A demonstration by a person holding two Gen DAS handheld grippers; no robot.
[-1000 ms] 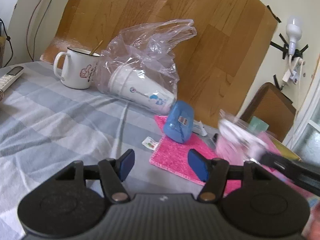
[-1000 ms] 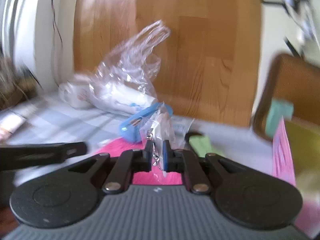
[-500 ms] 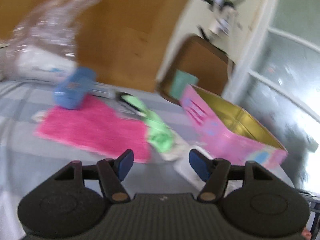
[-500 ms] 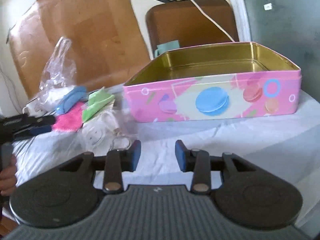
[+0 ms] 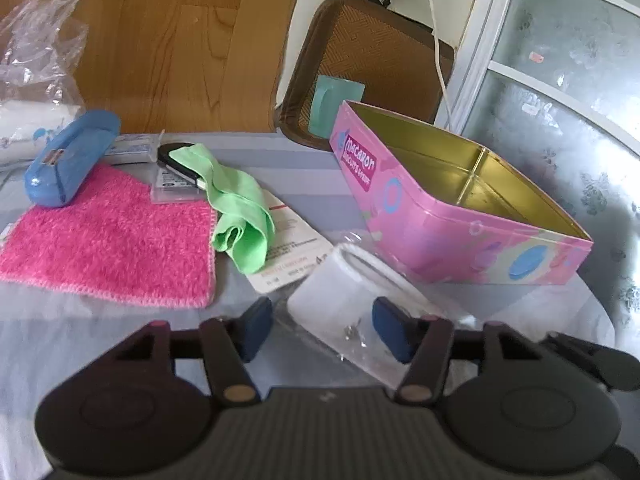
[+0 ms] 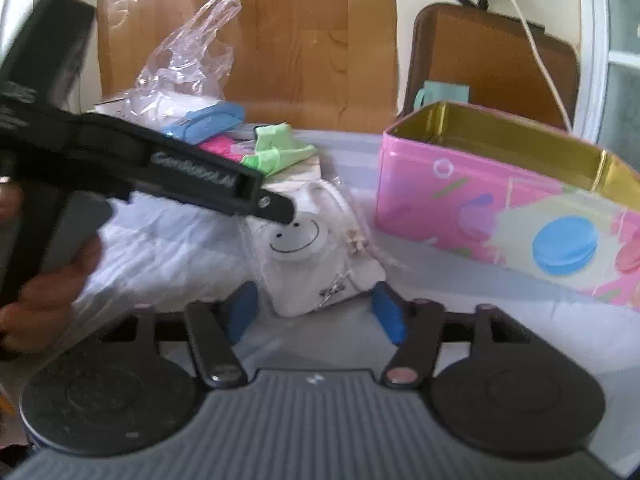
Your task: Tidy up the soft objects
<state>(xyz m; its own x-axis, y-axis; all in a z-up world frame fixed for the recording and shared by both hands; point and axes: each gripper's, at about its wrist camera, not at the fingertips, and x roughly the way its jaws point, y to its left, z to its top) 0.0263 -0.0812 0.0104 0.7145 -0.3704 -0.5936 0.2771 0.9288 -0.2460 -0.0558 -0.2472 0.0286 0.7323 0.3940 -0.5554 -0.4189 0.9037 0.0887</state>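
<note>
Left gripper (image 5: 322,330): closing, with the bagged white pouch (image 5: 352,304) lying between its jaws, not yet squeezed.
Right gripper (image 6: 316,312): opening, nothing held; the pouch (image 6: 316,256) is seen just in front, nearer this side.
Pink tin (image 6: 500,216): placed just right of the pouch, top open.

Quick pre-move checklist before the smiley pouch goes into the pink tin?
1. Pink tin open, no lid: ok.
2. Tin interior free of items: ok where visible.
3. White smiley pouch lying on the table beside the tin: ok.
4. Right hand-held gripper jaws opening, pouch between them, pads not pressing: not ok for lifting.
5. Left hand-held gripper jaws closing, pouch between them; pad contact: cannot tell.
6. Green cloth clear of the pouch: ok.
</note>
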